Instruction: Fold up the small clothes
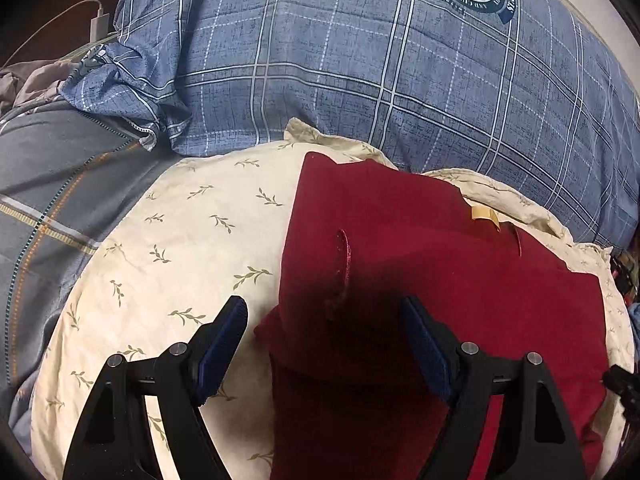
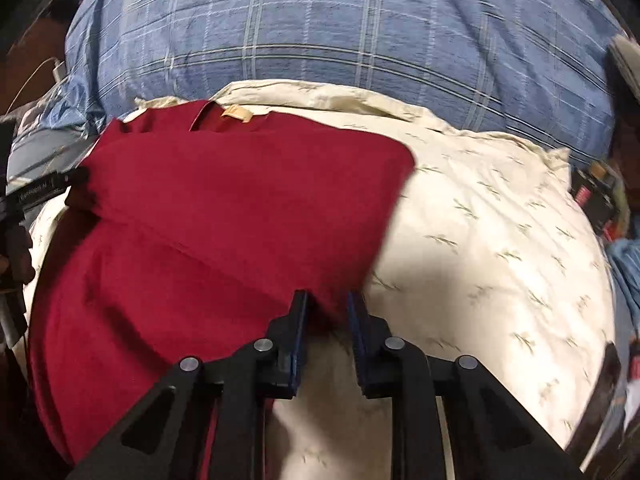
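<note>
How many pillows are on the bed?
2. The cream leafy pillow lies in front with the red shirt spread on it. The blue plaid pillow sits right behind it. More could be hidden outside the view.

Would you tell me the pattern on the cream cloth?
Small olive-green leafy sprigs on the cream cloth, clearest in the left wrist view.

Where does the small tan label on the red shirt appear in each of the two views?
Left wrist view: the tan label is right of centre, at the red shirt collar.
Right wrist view: the label is upper left of centre, at the shirt's far edge.
Shared landmark: the blue checked pillow behind.
</note>
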### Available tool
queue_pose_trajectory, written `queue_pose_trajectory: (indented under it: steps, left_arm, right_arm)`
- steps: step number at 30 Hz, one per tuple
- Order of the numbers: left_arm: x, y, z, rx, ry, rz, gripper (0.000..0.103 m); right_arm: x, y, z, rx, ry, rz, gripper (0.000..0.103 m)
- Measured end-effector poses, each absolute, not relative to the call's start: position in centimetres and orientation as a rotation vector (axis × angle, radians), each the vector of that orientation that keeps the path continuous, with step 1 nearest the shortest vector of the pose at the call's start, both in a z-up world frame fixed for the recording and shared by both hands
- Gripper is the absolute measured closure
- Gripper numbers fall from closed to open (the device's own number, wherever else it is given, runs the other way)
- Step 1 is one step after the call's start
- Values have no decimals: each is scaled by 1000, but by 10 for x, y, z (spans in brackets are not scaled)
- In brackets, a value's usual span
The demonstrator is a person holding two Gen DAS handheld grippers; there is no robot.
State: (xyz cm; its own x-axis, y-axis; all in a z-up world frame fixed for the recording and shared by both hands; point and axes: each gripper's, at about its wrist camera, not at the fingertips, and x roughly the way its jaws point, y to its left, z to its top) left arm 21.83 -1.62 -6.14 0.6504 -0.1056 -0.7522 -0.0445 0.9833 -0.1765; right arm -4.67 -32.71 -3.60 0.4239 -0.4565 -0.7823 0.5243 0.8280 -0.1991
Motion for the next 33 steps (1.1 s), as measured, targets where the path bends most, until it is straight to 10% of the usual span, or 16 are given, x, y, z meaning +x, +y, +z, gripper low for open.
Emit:
queue_pose_trajectory:
  steps: [5,9,11,14,22,25,33]
  left_arm:
    - [217,-14,-63,-191,862,-29,25]
    - [217,-16,-66,-179,867,-27,25]
    - [218,-17,-66,-176,868,-30,25]
    - [218,-18,-66,-185,874,-43,25]
    - [220,-26,-71,-141,883,-54,25]
    - [219,-25,-72,-150,880,-49,25]
    - [214,-20,-69,-166,869,-17,25]
  right_arm:
    - [-46,-361,-15,304,758,-626,29]
    - [-7,-388,-39,399,825,-600,39]
    - [6,-392,-45,344,864,-638,79]
    - [0,-383,-22,201,788,-696,95]
    - [-30,-392,-24,252,748,-740,85]
    - [-39,-371,-7,268,707,-695,51]
    - [-20,-349,-53,160,949,-670,57]
